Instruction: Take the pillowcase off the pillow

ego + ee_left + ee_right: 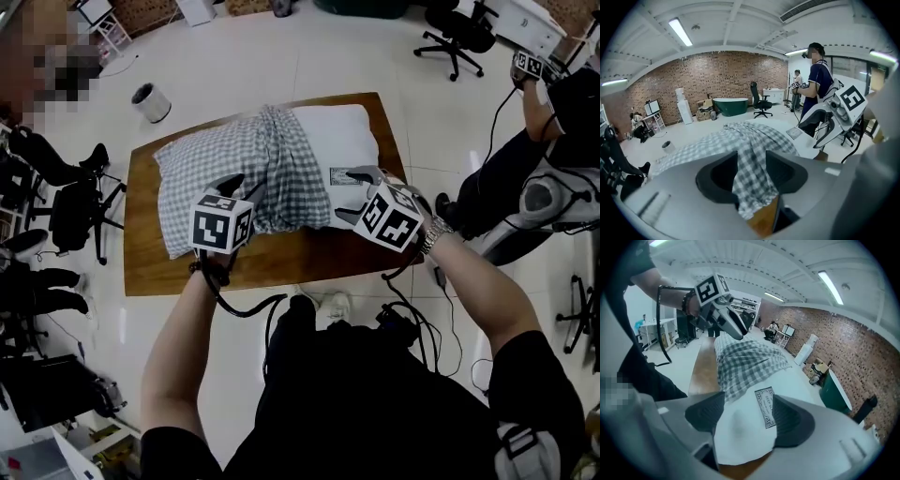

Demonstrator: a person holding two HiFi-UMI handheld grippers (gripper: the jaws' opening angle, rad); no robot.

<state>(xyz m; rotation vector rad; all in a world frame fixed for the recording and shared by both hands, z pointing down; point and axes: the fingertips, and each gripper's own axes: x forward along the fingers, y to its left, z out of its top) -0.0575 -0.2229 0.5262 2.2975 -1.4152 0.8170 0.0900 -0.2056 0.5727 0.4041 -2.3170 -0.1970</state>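
A white pillow (pixel 345 139) lies on a wooden table (pixel 155 272), its left part still inside a grey checked pillowcase (pixel 234 164) that is bunched up at the middle. My left gripper (pixel 242 187) stands open at the case's near edge, with a hanging fold of the checked pillowcase (pixel 751 187) between its jaws. My right gripper (pixel 352 194) is wide open around the bare near corner of the pillow (pixel 740 437), beside its sewn label (pixel 765 406). The right gripper view shows the bunched pillowcase (pixel 745 362) farther along, with the left gripper (pixel 733 326) above it.
Black office chairs (pixel 75 211) stand left of the table and another chair (pixel 455 37) at the back. A white bin (pixel 150 103) sits on the floor behind the table. A person (pixel 553 150) stands close on the right. Cables (pixel 253 305) hang by my feet.
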